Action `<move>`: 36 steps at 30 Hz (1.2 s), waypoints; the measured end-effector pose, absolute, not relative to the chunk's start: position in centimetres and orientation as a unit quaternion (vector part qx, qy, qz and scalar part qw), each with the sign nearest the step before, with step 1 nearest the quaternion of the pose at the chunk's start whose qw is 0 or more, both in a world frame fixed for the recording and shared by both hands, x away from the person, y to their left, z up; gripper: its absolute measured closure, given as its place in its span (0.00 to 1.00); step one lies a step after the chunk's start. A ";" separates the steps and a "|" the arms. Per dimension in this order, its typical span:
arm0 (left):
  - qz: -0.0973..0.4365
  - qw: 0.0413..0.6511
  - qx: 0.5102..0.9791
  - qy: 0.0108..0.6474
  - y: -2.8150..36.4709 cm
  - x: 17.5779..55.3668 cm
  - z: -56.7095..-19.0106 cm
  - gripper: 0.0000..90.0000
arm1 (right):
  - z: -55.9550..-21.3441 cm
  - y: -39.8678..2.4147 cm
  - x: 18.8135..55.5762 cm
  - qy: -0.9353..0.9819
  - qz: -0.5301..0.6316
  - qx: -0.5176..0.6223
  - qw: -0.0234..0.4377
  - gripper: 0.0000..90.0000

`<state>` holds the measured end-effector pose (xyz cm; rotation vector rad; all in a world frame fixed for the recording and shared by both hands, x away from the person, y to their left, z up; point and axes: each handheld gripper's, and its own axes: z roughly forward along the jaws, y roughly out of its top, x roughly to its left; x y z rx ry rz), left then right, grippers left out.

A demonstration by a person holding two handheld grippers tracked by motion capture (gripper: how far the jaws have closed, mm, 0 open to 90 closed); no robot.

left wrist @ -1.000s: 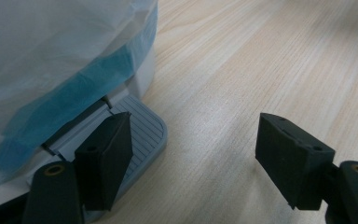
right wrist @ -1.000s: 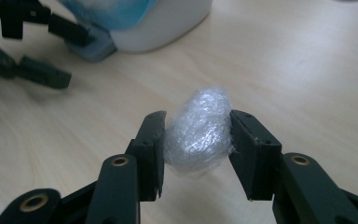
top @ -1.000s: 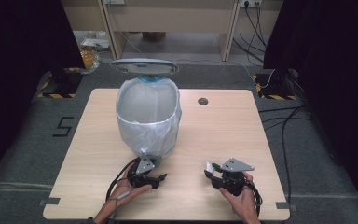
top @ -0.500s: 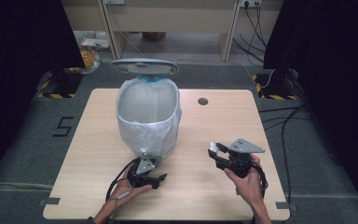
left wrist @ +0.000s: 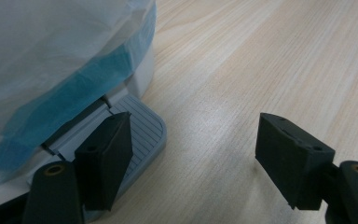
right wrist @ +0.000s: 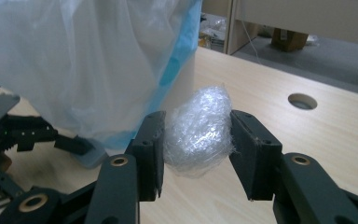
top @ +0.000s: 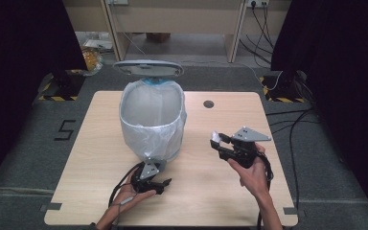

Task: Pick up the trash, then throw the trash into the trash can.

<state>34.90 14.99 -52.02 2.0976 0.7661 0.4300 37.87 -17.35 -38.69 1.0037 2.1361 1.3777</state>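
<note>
The right gripper [top: 219,143] is clamped on a crumpled wad of clear plastic [right wrist: 198,130], held above the bench [top: 220,196] to the right of the pedal bin [top: 151,120], whose lid [top: 147,69] stands open over a white liner [top: 139,132]. The left gripper [left wrist: 193,161] sits low at the bin's foot with its jaws apart and nothing between them; one jaw rests on the grey pedal [left wrist: 142,128], the other is over bare wood.
</note>
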 end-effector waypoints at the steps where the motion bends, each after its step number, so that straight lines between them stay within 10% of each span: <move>1: 0.171 0.421 0.837 0.306 15.0 34.9 -52.0 0.29 | -38.3 -17.2 38.1 0.765 0.496 0.357 0.204 0.63; 36: 0.173 0.415 0.841 0.301 15.0 34.8 -52.0 0.29 | -28.9 -12.0 43.1 0.763 0.522 0.324 0.204 0.63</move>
